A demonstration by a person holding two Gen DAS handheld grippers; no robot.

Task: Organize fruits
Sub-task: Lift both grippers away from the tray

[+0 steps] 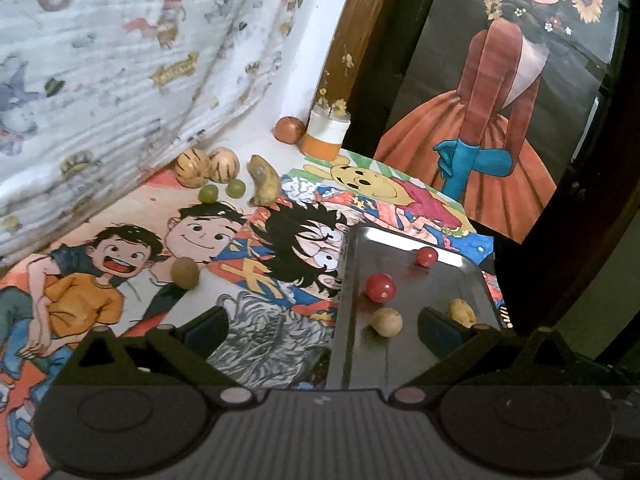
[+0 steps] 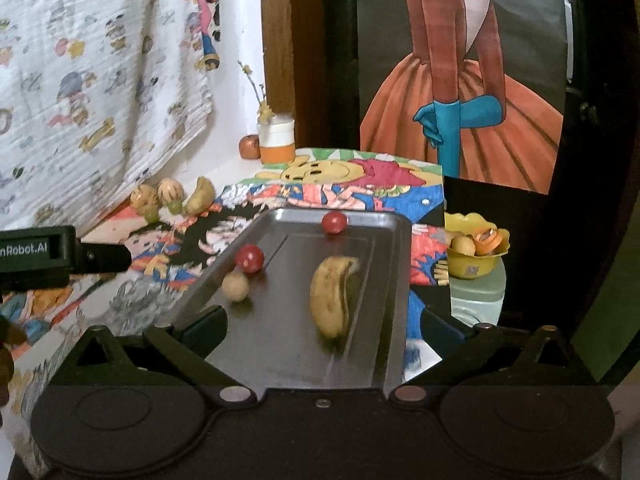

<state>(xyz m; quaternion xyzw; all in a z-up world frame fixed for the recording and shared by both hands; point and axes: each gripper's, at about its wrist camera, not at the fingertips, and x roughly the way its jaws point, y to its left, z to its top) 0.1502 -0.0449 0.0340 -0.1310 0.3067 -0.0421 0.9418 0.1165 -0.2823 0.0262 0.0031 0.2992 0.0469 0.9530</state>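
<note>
- Nearest in, right gripper point(image 2: 324, 328) spread wide over the near end of the metal tray point(image 2: 384, 240), nothing between the fingers, nothing held.
- Left gripper point(image 1: 322, 326) just as wide, straddling the tray's left rim, pads clear of everything.
- Right under the right gripper: banana point(image 2: 332, 296) lying in the tray, long axis running near to far, stem end pointing away toward the far rim, curve bowing left. Slightly blurred, so possibly not settled.
- Beside it to the left, a tan round fruit point(image 2: 236, 286) touching a red ball fruit point(image 2: 250, 258); a second red one point(image 2: 334, 222) up against the far rim.
- Risk here: round fruits on smooth metal, so any nudge to the tray or a clipped rim likely sends them rolling, perhaps over the low edge.
- Out on the desk point(image 1: 256, 300), a lone kiwi point(image 1: 185, 273) on the cartoon print, well apart from the tray.
- Further back, two green grapes point(image 1: 209, 193), a second banana point(image 1: 264, 180) standing near to far with its tip toward the wall, and two striped fruits point(image 1: 192, 168) tucked against the hanging cloth point(image 1: 120, 60).
- Risk there: grapes small and slick, easy to squirt out of wide fingers; cloth close enough to snag a reach.
- Farthest, an apple point(image 1: 289, 129) touching the white-and-orange jar point(image 1: 326, 132) with its dried sprigs, so a careless grab may well tip the jar.
</note>
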